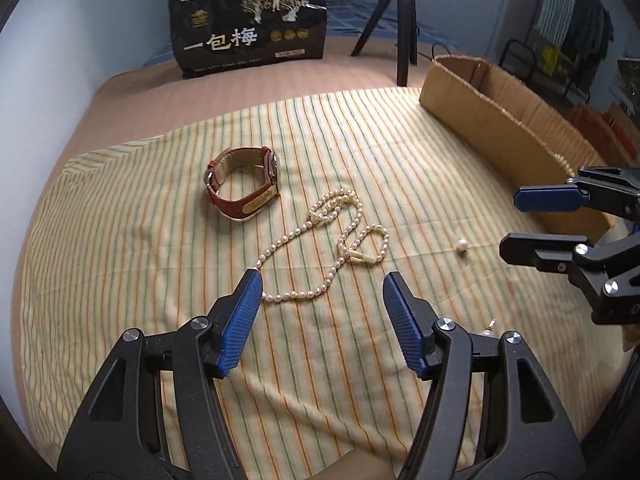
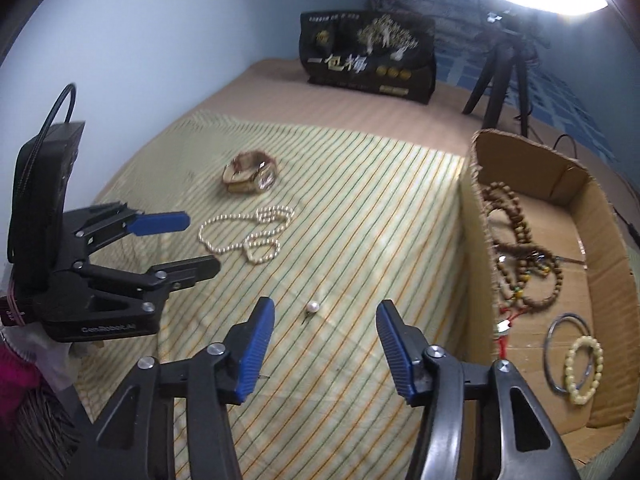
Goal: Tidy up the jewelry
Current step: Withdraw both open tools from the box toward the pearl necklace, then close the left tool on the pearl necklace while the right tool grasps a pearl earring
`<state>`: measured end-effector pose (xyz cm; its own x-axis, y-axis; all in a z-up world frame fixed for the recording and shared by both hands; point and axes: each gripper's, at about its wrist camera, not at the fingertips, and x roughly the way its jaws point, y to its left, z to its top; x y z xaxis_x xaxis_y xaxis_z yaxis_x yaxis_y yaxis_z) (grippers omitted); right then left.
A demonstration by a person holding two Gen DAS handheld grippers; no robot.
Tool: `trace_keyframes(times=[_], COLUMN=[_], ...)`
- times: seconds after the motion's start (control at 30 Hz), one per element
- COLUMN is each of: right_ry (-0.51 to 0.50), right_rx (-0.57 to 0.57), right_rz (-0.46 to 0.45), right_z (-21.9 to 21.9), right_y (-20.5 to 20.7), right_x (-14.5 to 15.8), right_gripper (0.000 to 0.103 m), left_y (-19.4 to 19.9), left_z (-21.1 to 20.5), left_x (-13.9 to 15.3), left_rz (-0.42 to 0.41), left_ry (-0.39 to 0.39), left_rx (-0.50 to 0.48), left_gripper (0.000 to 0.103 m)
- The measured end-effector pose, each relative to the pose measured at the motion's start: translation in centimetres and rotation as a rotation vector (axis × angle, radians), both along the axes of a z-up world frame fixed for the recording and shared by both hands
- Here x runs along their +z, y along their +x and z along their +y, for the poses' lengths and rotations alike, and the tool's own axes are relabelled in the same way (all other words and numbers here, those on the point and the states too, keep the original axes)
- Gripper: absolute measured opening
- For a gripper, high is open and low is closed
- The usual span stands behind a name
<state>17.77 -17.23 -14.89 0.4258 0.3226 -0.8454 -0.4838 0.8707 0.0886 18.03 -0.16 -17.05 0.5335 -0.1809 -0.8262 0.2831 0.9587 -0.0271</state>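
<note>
A pearl necklace (image 1: 298, 231) (image 2: 276, 212) lies looped on the striped cloth, with a red-strapped watch (image 1: 244, 184) (image 2: 250, 176) behind it. My left gripper (image 1: 323, 284) (image 2: 203, 243) stands open just above the cloth, and the necklace's near end lies between its tips, untouched. A single pearl earring (image 1: 463, 245) (image 2: 313, 307) rests to the right. My right gripper (image 2: 325, 306) (image 1: 512, 222) is open, its tips on either side of the earring and clear of it. The cardboard box (image 1: 480, 120) (image 2: 476, 240) holds wooden bead bracelets (image 2: 516, 216), a metal bangle (image 2: 554, 332) and a pale bead bracelet (image 2: 584, 368).
The striped cloth (image 1: 120, 240) covers a bed against a blue wall. A black printed bag (image 1: 248, 28) and a black tripod (image 1: 404, 20) stand at the back. A small pin-like piece (image 1: 491, 324) lies beside the left gripper's right finger.
</note>
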Motion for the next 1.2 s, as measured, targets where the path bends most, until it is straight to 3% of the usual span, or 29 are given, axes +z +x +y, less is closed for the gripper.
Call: trace_keyframes(times=[0.67, 0.83, 1.0, 1.2], right_ry=[-0.045, -0.058, -0.075, -0.106], right_rx=[0.035, 0.042, 0.051, 0.076], right_rz=[0.062, 0.053, 0.036, 0.009], right_z=[1.3, 1.6, 2.0, 2.6], right_y=[1.6, 1.9, 1.9, 1.6], right_x=[-3.3, -3.6, -3.8, -4.0], right_gripper=[0.047, 0.046, 0.044, 0.035], left_y=[3.4, 3.8, 4.3, 4.9], left_z=[-0.8, -0.9, -1.4, -1.8], left_x=[-2.3, -2.2, -2.2, -2.3], left_rz=[-0.011, -0.016, -0.017, -0.016], left_ry=[-0.013, -0.038, -0.055, -0.066], left_rx=[0.005, 0.003, -0.007, -0.01], left_gripper=[0.064, 0.05, 0.042, 0.028])
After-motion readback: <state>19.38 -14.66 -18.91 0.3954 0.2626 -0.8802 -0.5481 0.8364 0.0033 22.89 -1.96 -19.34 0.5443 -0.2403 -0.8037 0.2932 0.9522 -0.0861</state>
